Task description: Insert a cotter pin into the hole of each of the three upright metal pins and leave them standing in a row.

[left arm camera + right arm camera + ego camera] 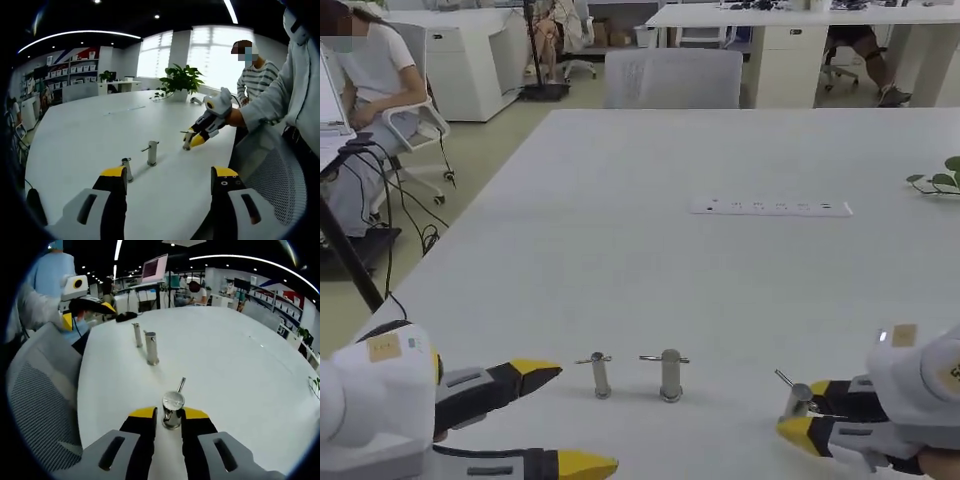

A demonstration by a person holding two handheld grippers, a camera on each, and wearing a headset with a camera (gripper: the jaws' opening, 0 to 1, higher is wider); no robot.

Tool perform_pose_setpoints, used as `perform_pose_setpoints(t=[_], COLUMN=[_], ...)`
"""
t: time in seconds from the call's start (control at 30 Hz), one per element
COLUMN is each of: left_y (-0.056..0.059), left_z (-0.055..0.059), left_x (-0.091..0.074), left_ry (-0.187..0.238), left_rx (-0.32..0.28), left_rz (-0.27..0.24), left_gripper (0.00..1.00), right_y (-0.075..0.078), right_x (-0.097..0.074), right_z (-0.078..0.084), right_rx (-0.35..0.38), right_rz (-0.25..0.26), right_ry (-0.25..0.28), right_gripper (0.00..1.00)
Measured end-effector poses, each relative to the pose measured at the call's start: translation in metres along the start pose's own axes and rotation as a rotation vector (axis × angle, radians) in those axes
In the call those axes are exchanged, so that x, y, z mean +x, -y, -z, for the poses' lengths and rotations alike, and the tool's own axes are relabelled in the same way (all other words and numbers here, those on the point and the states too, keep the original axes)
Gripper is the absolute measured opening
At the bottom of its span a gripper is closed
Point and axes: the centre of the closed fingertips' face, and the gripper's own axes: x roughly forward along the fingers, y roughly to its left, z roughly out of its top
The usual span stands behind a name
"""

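Observation:
Three upright metal pins stand in a row near the table's front edge. The left pin [601, 376] [127, 169] and the middle pin [670, 376] [152, 153] each carry a cotter pin crosswise through the top. My right gripper [807, 409] [171, 415] is shut on the right pin [800, 398] [173, 407], its jaws pressed on both sides. A cotter pin [181, 384] sticks out of that pin near the top. My left gripper [562, 416] [170, 173] hovers open just left of the row, with nothing between its jaws.
A white power strip [770, 208] lies mid-table. Plant leaves [940, 181] reach in at the right edge. A grey chair [672, 78] stands at the table's far side. A seated person and floor cables [380, 200] are off to the left.

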Motion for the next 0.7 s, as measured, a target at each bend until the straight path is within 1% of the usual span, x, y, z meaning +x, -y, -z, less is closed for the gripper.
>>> perform_pose_setpoints(t=[0.07, 0.13, 0.17, 0.27, 0.4, 0.53, 0.6, 0.63, 0.67, 0.7], left_y=[-0.0013, -0.0019, -0.0019, -0.0029, -0.0025, 0.0003, 0.0014, 0.0018, 0.0019, 0.0020], left_z=[0.0006, 0.0008, 0.0008, 0.0011, 0.0013, 0.0018, 0.0038, 0.0041, 0.0043, 0.0045], left_x=[-0.0003, -0.0007, -0.0007, -0.0013, -0.0017, -0.0016, -0.0019, -0.0020, -0.0021, -0.0023], left_ry=[-0.001, 0.001, 0.001, 0.003, 0.004, 0.006, -0.001, 0.000, 0.001, 0.001], left_rx=[0.000, -0.004, -0.004, -0.005, -0.008, -0.014, -0.013, -0.013, -0.015, -0.016], left_rz=[-0.003, -0.006, -0.007, -0.009, -0.011, -0.001, 0.002, 0.003, 0.003, 0.002], left_gripper=[0.67, 0.67, 0.67, 0.67, 0.66, 0.66, 0.65, 0.65, 0.65, 0.65], right_y=[0.0019, 0.0021, 0.0020, 0.0005, 0.0003, -0.0001, -0.0011, -0.0010, -0.0011, -0.0033], right_x=[-0.0003, 0.0002, 0.0002, -0.0003, 0.0000, -0.0002, -0.0001, 0.0004, 0.0005, 0.0012], right_z=[0.0003, 0.0002, 0.0002, 0.0001, -0.0008, -0.0010, -0.0015, -0.0022, -0.0024, -0.0039], right_rx=[-0.014, 0.007, 0.006, -0.013, -0.029, -0.055, -0.089, -0.120, -0.127, -0.148], right_rz=[0.009, -0.002, -0.003, -0.014, -0.040, -0.082, -0.109, -0.124, -0.129, -0.160], right_ry=[-0.001, 0.007, 0.008, 0.022, 0.024, 0.027, 0.023, 0.023, 0.022, 0.024], right_gripper=[0.16, 0.16, 0.16, 0.15, 0.15, 0.15, 0.14, 0.14, 0.14, 0.14])
